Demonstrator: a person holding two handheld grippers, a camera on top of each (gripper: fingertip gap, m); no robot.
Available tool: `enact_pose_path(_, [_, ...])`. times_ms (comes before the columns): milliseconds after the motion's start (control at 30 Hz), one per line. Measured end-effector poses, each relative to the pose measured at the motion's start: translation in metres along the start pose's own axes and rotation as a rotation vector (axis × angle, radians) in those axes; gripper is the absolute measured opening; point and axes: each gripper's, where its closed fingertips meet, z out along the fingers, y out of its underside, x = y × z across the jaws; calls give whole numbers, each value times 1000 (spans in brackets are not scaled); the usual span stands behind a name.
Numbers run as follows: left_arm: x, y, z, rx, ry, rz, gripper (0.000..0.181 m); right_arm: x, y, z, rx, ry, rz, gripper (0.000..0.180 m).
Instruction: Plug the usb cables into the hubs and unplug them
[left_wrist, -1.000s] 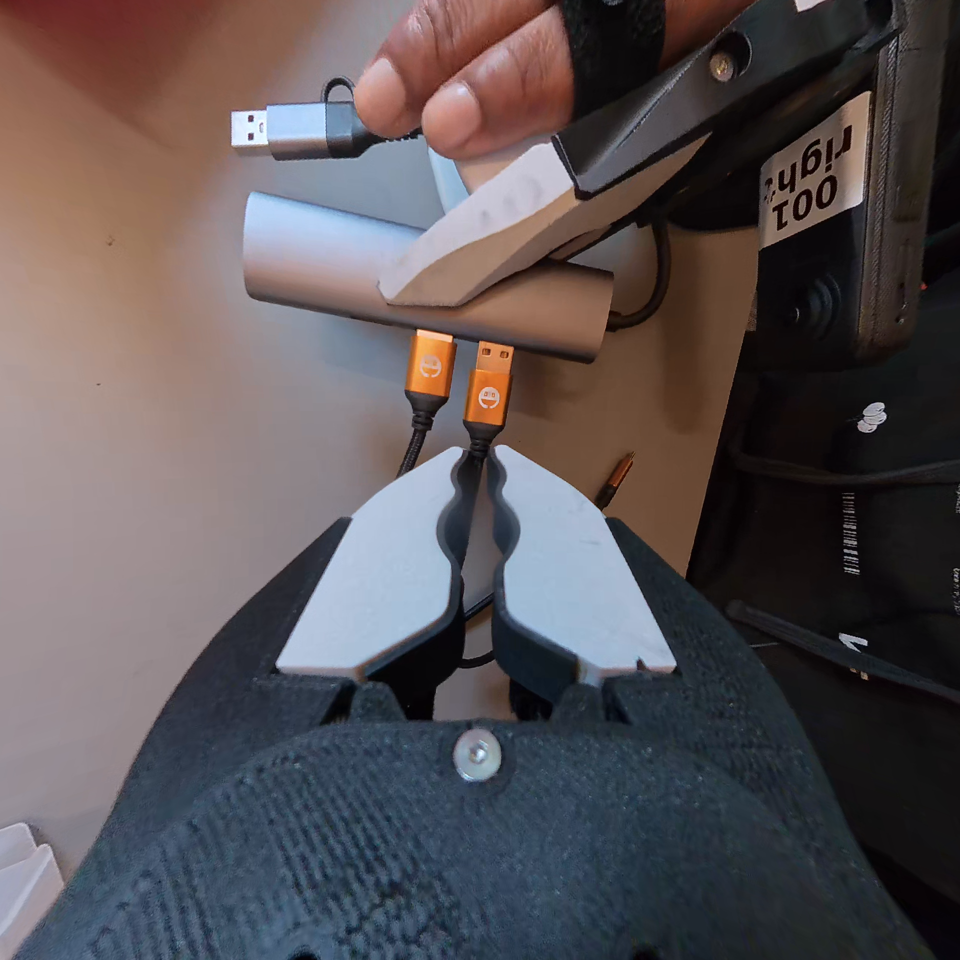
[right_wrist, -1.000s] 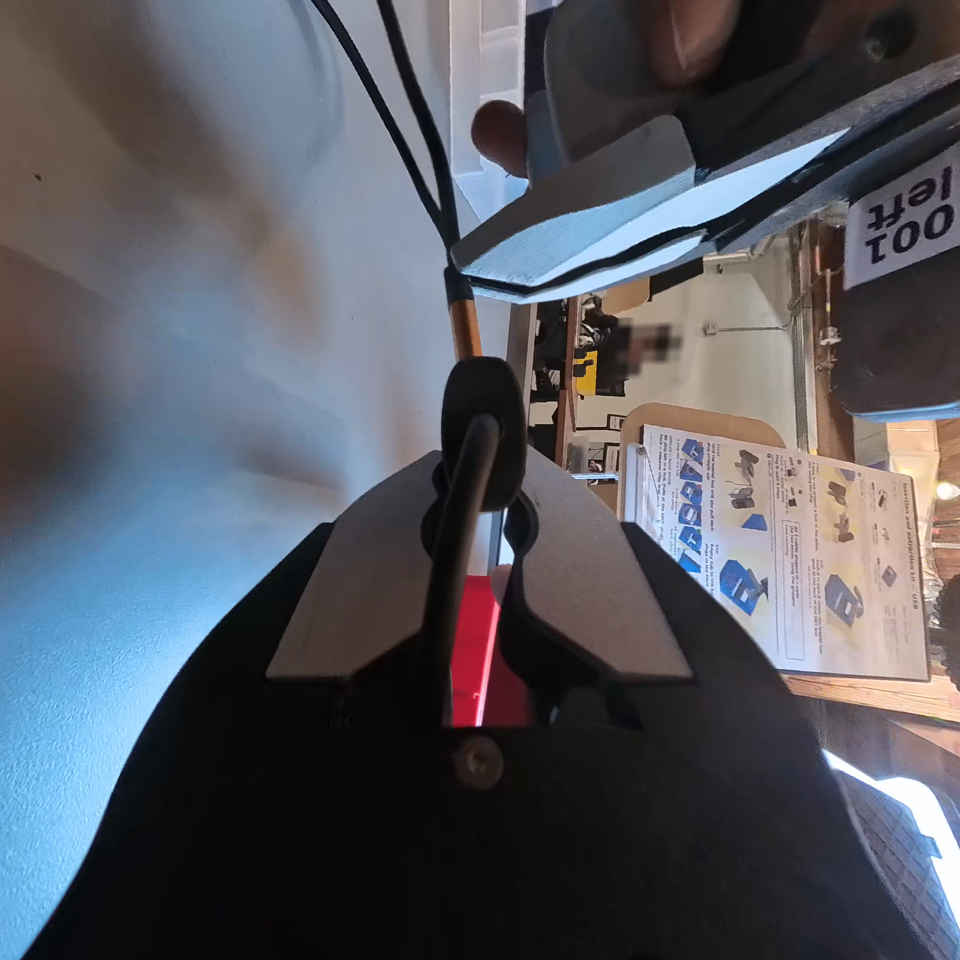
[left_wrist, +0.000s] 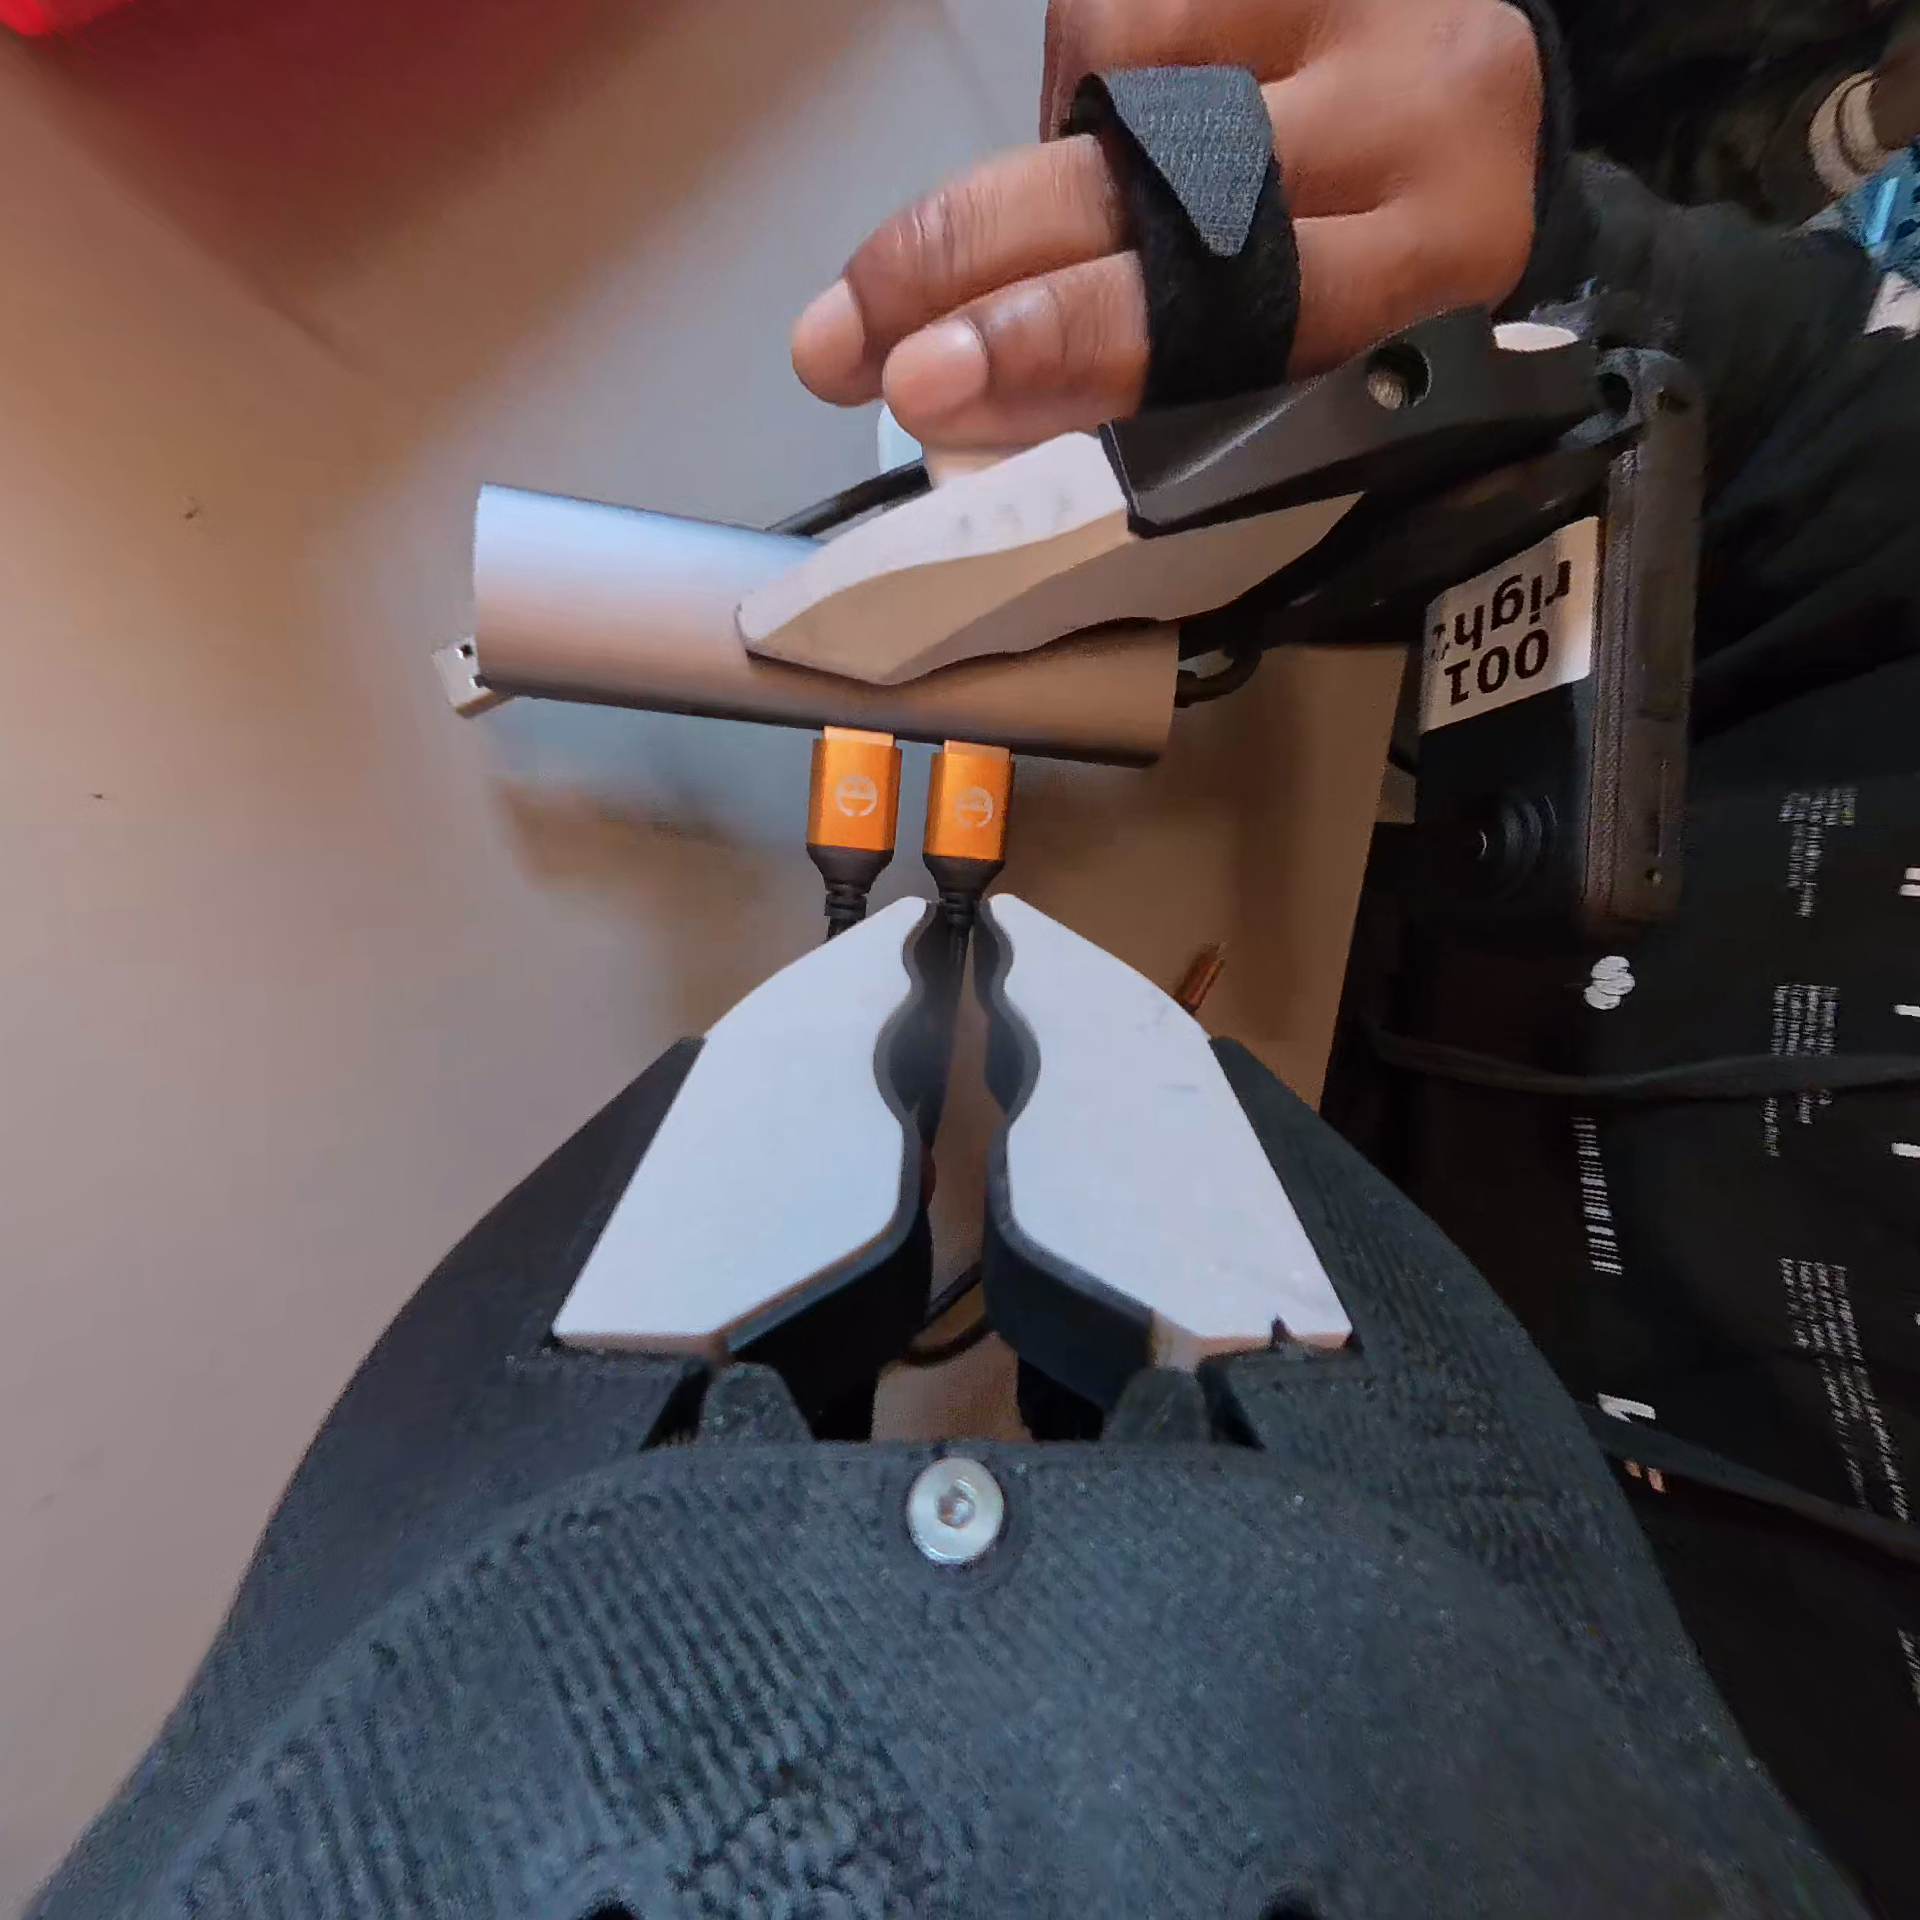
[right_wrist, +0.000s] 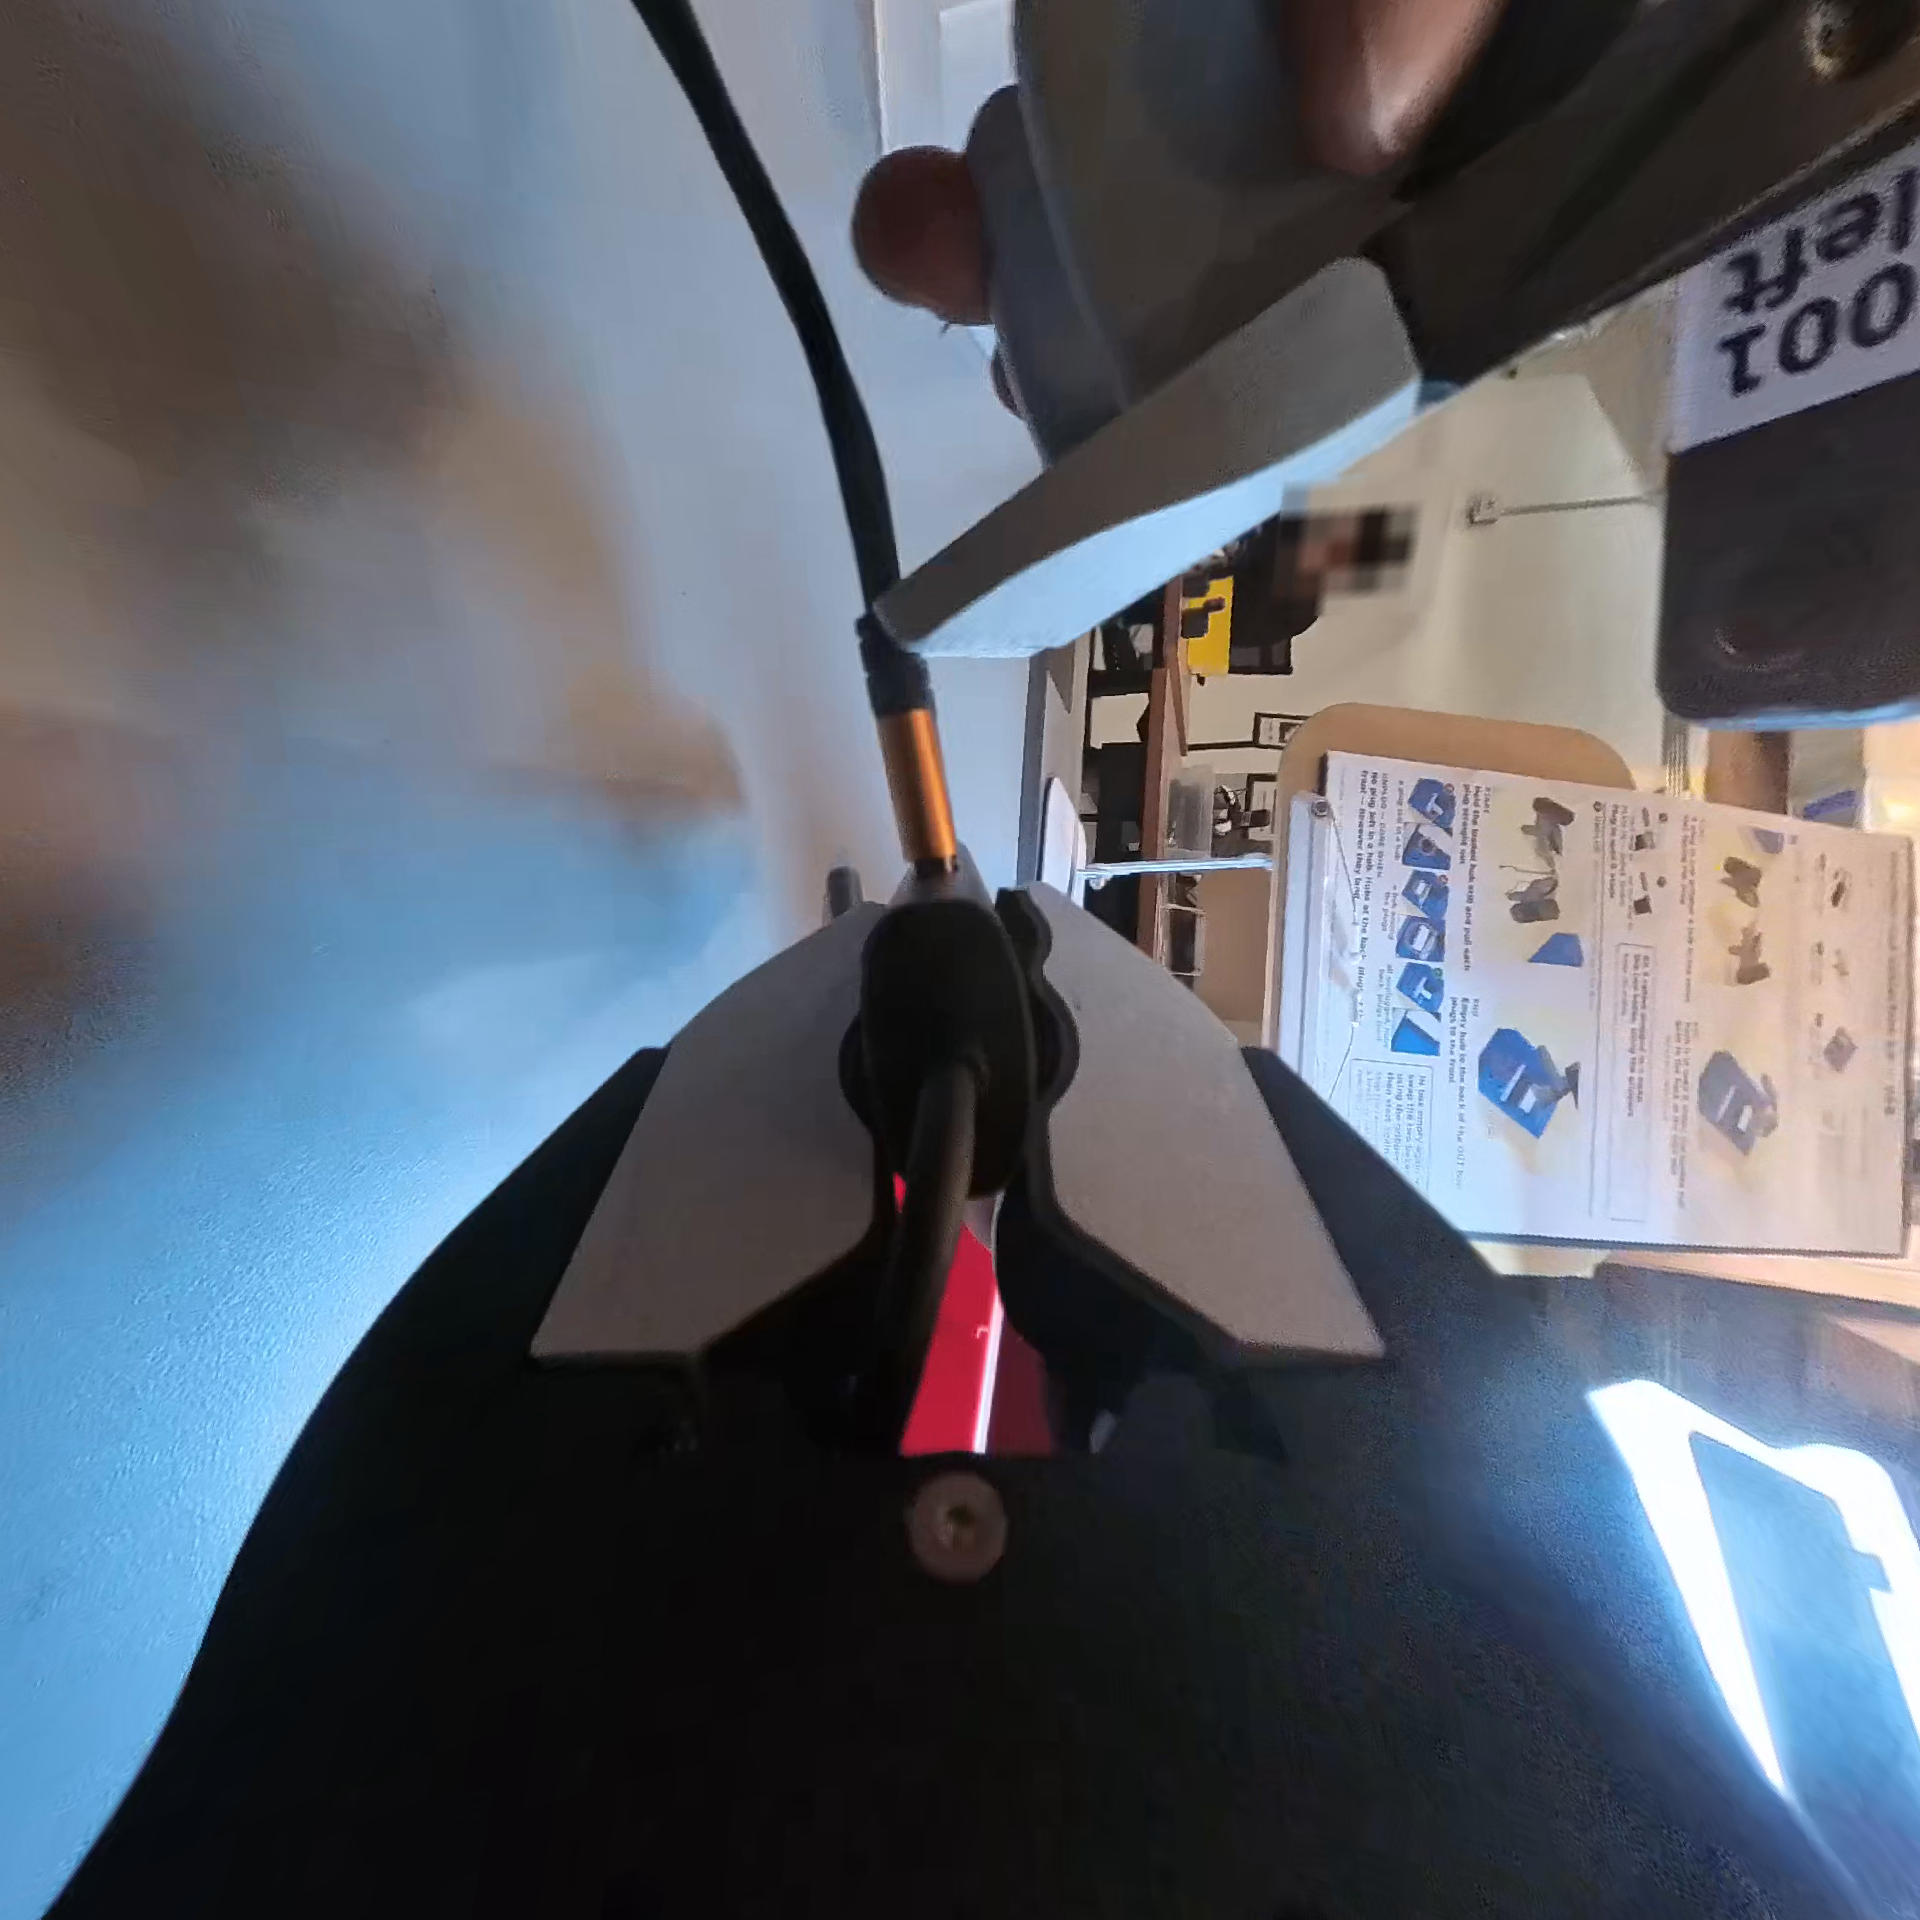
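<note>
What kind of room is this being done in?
Probably a workshop or lab. The right wrist view shows an illustrated instruction sheet on a board, cluttered shelving behind, and a pale worktable where the work happens.

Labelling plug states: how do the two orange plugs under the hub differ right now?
The right plug has its cable pinched between the left gripper fingers; the left plug has its cable running free beside them. The right plug sits nearer the hub end that the right gripper clamps. Both are orange, upright and seated in the hub.
</note>
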Motion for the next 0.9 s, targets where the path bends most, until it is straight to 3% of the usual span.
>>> enact_pose_path(233, [2, -3, -6, 71, 9, 55, 5, -5, 0, 0, 23, -64, 103, 18])
enact_pose_path(367, [-2, -11, -17, 202, 15, 37, 5, 9, 0, -7, 55, -48, 211, 34])
enact_pose_path(433, [-6, -9, -16, 244, 51, -7, 5, 9, 1, -10, 30, -82, 227, 59])
enact_pose_path(500, [-7, -7, -15, 290, 93, -46, 5, 5, -4, -14, 39, -109, 172, 52])
enact_pose_path(567, [-6, -8, -18, 334, 116, -57, 5, -3, -8, -16, 40, -129, 90, 18])
enact_pose_path(633, [-3, -10, -27, 394, 107, -16, 4, 1, -12, -19, 52, -157, 118, 18])
enact_pose_path(700, [3, -17, -54, 515, 91, 55, 24, 16, -11, -27, 70, -198, 215, 18])
enact_pose_path(900, [-22, -18, -173, 1006, -114, 48, 28, 124, 35, -60, 77, -280, 553, 18])
